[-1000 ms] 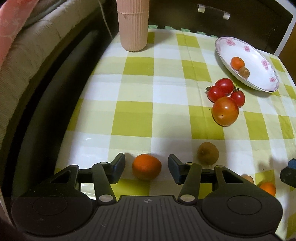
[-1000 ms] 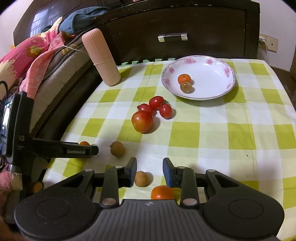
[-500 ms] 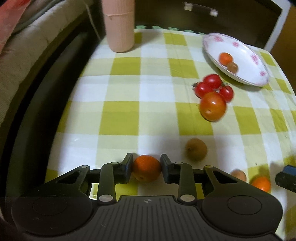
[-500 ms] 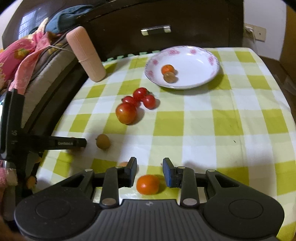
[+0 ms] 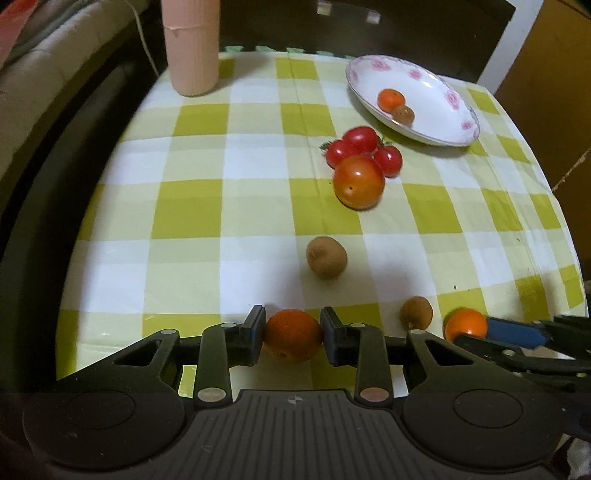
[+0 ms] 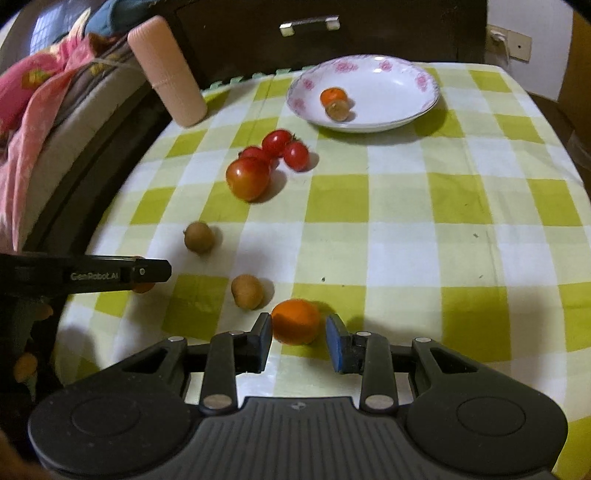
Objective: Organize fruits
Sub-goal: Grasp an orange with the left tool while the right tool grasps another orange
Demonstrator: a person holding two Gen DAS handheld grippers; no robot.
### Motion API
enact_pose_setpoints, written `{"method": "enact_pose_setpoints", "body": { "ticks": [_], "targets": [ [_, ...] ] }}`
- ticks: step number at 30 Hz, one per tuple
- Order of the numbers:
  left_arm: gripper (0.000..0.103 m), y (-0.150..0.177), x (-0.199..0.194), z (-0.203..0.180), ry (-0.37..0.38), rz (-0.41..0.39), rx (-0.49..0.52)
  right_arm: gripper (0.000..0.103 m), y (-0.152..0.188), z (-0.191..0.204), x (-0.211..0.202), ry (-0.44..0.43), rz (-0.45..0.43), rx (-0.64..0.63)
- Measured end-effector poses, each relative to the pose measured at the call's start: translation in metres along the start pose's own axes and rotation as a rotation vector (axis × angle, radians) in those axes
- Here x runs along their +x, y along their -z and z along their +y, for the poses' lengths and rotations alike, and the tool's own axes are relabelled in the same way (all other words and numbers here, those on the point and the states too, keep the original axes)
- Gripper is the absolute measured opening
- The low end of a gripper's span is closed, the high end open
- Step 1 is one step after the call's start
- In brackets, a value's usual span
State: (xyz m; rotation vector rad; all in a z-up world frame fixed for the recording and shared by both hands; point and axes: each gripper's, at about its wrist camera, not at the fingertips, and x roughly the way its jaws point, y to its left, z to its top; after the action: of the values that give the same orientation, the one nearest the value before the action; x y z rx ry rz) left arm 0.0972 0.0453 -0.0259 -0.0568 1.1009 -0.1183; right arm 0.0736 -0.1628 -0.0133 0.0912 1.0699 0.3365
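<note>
My left gripper (image 5: 292, 334) is shut on a small orange (image 5: 292, 335) at the near left edge of the checked table. My right gripper (image 6: 299, 336) is open around a second orange (image 6: 296, 321), which lies on the cloth between its jaws; a gap shows on the right side. That orange also shows in the left wrist view (image 5: 466, 324). Two brown longans (image 6: 247, 291) (image 6: 199, 237) lie nearby. A large tomato (image 6: 247, 178) and three cherry tomatoes (image 6: 280, 147) sit mid-table. The white flowered plate (image 6: 399, 92) holds an orange (image 6: 333, 97) and a longan (image 6: 338, 110).
A pink ribbed cylinder (image 6: 168, 70) stands at the far left corner. A dark cabinet with a handle (image 6: 309, 24) is behind the table. A sofa with pink cloth (image 6: 33, 103) lies to the left. The table edge drops off at left and front.
My left gripper closed on the orange and is now clamped on it. My right gripper moved forward so the second orange sits between its open jaws.
</note>
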Motion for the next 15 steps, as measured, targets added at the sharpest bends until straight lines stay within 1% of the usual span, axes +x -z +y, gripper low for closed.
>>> {"method": "enact_pose_setpoints", "body": {
  "ticks": [4,9,12,15],
  "targets": [
    [0.042,0.002,0.001,-0.003,-0.004,0.000,0.021,0.035,0.001,0.004,0.012,0.013,0.012,-0.031],
    [0.054,0.002,0.004,-0.003,-0.009,0.012,0.025,0.037,0.000,0.006,0.021,0.028,-0.004,-0.071],
    [0.061,0.003,0.004,-0.004,-0.012,0.013,0.025,0.037,-0.002,0.006,0.022,0.022,-0.009,-0.071],
    [0.061,0.002,0.006,-0.005,-0.014,0.011,0.028,0.037,-0.003,0.007,0.023,0.021,-0.011,-0.076]
  ]
}}
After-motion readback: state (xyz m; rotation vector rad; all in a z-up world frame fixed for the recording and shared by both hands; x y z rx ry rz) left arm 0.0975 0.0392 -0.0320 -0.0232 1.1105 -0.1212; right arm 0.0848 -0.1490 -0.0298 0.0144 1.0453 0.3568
